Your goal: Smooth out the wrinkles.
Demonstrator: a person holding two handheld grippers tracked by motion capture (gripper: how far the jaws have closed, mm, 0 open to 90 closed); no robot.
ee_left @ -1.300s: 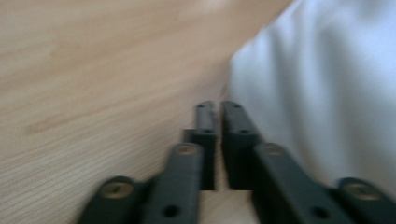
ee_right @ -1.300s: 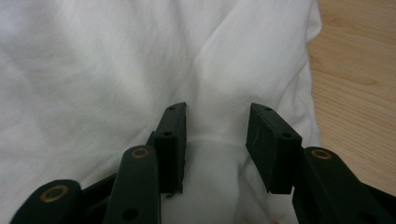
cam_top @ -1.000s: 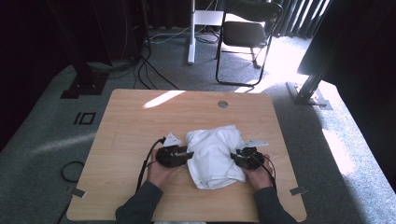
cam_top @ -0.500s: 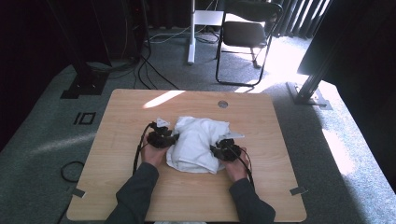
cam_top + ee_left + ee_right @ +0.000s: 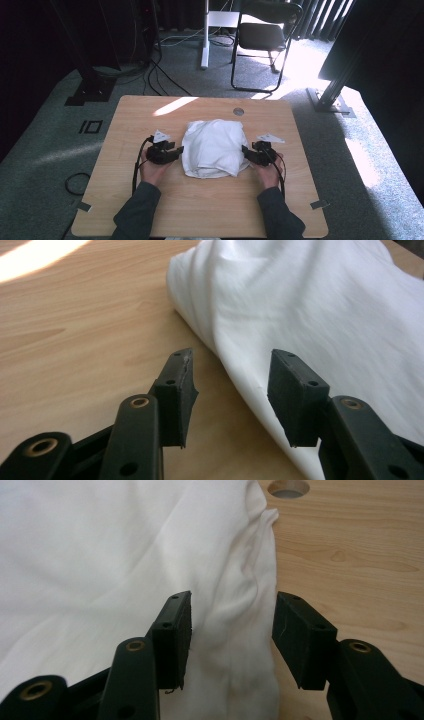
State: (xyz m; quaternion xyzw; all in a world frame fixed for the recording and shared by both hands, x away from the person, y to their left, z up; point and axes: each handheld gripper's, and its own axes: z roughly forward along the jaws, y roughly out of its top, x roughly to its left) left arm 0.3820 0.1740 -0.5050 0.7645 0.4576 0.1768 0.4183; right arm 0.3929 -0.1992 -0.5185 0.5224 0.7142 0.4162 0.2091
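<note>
Bench (image 5: 150, 210): pale wood, across the middle and lower frame of the high view; round hole (image 5: 238, 111) near its far edge.
Cloth (image 5: 214, 147): white, folded into a rumpled bundle at mid-frame, on the bench, between both tools.
Left hand (image 5: 151, 170): lower left of centre, forearm entering from the bottom edge, wrist level, tool pointed right at the bundle's side.
Right hand (image 5: 266, 172): lower right of centre, mirrored pose, tool pointed left.
Left tool (image 5: 178, 149): jaws apart, just opened wider; cloth edge (image 5: 235, 370) lying between them, pads not pressing it.
Right tool (image 5: 245, 150): jaws apart, likewise just opened; a fold ridge (image 5: 235, 630) between the pads, not pinched.
Step in hand, judged: letting go after a fold and tidying the bundle.
Doing it well: draw both tools straight back, level and low, pads clear of the fabric, no snagging of loose layers; then re-grip only the top layer at matching edges, both sides together.
</note>
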